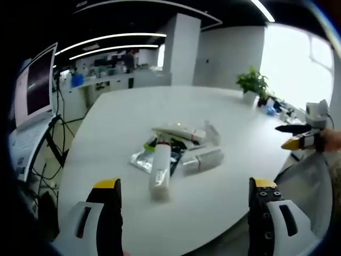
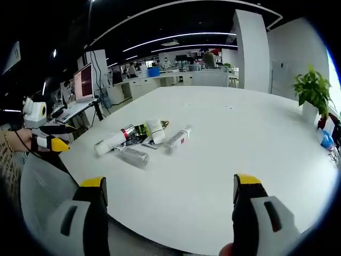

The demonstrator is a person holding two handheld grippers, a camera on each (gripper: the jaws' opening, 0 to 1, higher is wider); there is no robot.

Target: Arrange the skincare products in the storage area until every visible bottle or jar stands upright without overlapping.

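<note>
Several skincare products lie in a loose pile on the round white table [image 1: 128, 114]. Nearest me in the left gripper view, a white bottle [image 1: 160, 170] lies on its side, with a frosted tube [image 1: 202, 160] to its right. A silver sachet [image 1: 141, 159] and flat tubes [image 1: 178, 132] lie behind them. My left gripper [image 1: 185, 184] is open and empty, short of the pile. The right gripper view has the white bottle [image 2: 112, 141], a clear bottle [image 2: 130, 154], a white tube [image 2: 156, 130] and a red-labelled tube [image 2: 177, 140], all lying down. My right gripper [image 2: 169, 181] is open and holds nothing, well back from them.
A potted plant [image 1: 253, 82] [image 2: 314, 88] stands at the table's far edge. A monitor [image 1: 37, 85] [image 2: 84, 82] sits on a stand beside the table. A grey chair back [image 2: 42, 186] rises near the table's edge. Desks fill the room behind.
</note>
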